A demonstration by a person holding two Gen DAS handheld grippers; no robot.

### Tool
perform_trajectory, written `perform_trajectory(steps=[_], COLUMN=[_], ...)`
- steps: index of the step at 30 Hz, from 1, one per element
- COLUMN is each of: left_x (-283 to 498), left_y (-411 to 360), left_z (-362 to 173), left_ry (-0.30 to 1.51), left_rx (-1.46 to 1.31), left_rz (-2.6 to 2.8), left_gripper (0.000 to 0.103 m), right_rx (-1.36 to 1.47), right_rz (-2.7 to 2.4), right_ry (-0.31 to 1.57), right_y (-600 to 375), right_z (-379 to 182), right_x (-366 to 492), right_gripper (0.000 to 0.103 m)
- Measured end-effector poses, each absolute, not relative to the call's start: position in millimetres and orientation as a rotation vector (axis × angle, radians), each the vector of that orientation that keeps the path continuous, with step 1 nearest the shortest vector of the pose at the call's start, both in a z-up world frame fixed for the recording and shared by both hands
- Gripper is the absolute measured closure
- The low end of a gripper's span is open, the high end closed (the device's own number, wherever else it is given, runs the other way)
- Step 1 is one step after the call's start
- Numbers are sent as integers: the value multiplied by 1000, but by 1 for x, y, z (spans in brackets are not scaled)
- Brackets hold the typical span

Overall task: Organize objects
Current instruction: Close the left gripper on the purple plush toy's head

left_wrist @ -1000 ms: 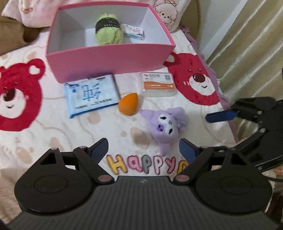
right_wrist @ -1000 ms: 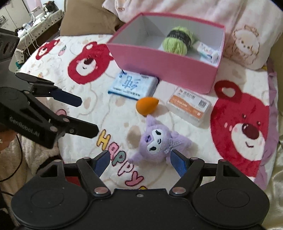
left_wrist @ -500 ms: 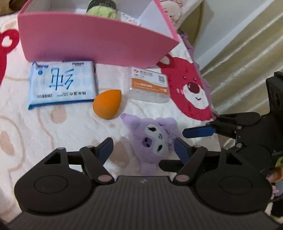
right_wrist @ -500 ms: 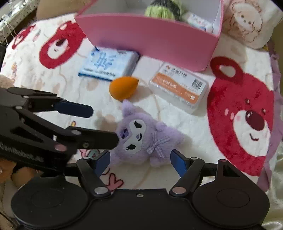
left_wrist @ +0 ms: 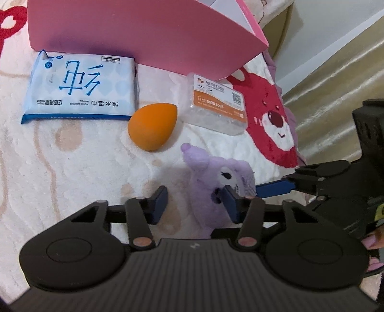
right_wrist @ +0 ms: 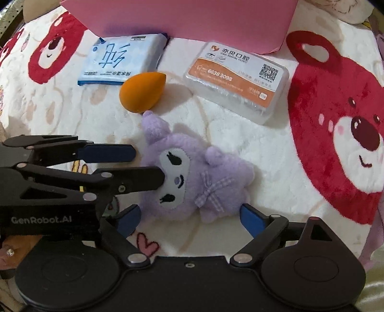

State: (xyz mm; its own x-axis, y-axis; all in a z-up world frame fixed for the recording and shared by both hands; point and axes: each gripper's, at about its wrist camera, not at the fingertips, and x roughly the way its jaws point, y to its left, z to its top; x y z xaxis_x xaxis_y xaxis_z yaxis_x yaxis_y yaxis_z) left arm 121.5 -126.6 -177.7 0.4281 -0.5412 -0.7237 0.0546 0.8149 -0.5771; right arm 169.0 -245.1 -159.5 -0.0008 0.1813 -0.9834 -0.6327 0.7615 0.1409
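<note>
A purple plush toy [right_wrist: 192,177] lies on the bear-print blanket; it also shows in the left wrist view [left_wrist: 211,182]. My left gripper [left_wrist: 195,204] is open around the plush's head, one finger touching its face. My right gripper [right_wrist: 190,216] is open with the plush's lower body between its fingers. An orange sponge egg [left_wrist: 152,126], a blue wipes pack [left_wrist: 79,88] and a clear plastic case with an orange label [left_wrist: 216,106] lie in front of the pink box [left_wrist: 144,31]. The box's inside is hidden.
The bed's right edge and a beige curtain [left_wrist: 336,79] lie to the right. Pillows [right_wrist: 336,9] sit behind the box. The blanket [right_wrist: 336,120] carries red bear faces.
Both grippers have moved forward and down onto the plush. The left jaws have narrowed around its head. The box now fills the top of both views, its contents out of sight.
</note>
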Motion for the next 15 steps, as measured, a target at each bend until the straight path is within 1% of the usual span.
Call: perform_trajectory(steps=[2, 6, 8, 12, 14, 15], left_x=[121, 123, 123, 122, 123, 123], left_y=[-126, -119, -119, -117, -114, -113], left_z=[-179, -188, -189, -191, -194, -194], left_ry=[1064, 1073, 1075, 1066, 1081, 1087], left_rx=[-544, -664, -672, -700, -744, -764], left_rz=[-408, -427, -419, -408, -414, -419], left_gripper=[64, 64, 64, 65, 69, 70], right_rx=[-409, -426, -414, -396, -360, -340], right_rz=[658, 664, 691, 698, 696, 695], right_ry=[1413, 1343, 1350, 1357, 1360, 1361], right_y=[-244, -243, -242, -243, -246, -248], right_z=[-158, -150, -150, -152, -150, -149], right_x=[166, 161, 162, 166, 169, 169], right_gripper=[11, 11, 9, 9, 9, 9])
